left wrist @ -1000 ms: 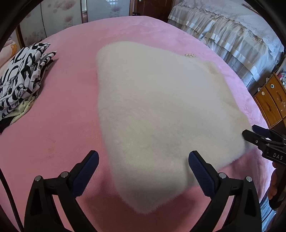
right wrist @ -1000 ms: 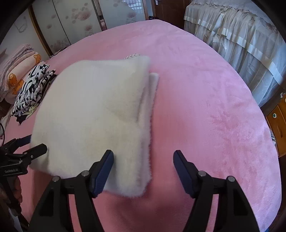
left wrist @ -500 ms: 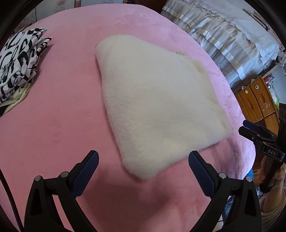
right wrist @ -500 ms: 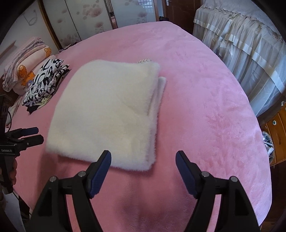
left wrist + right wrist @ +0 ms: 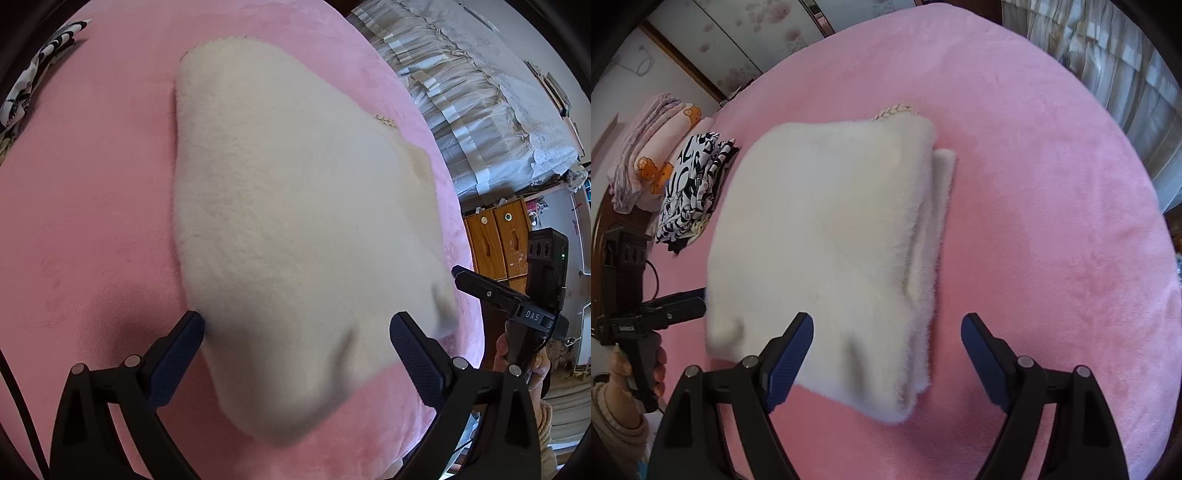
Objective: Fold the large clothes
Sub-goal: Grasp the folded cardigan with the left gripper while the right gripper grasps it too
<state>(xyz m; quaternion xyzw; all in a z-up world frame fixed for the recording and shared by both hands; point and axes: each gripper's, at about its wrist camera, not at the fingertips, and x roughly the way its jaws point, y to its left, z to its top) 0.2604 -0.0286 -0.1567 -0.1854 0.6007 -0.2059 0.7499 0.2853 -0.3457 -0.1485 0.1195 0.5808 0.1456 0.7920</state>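
— Fleece garment, cream and folded into a thick pad, lies on the pink bed. Where do my claws stand?

— Both spread wide, pinching nothing. My left claw straddles the near left corner; its left pad seems to brush the pile, though I cannot tell for sure. My right claw has just been opening, and the near right part of the pad lies between its jaws, untouched.

— Which way does it run?

— Its long axis runs away from me, so I judge each claw takes its own near corner for a fold away.

— What differs between views?

— My right view shows the stacked layers along the right edge, plus patterned clothes piled beyond; my left view shows wooden drawers instead.
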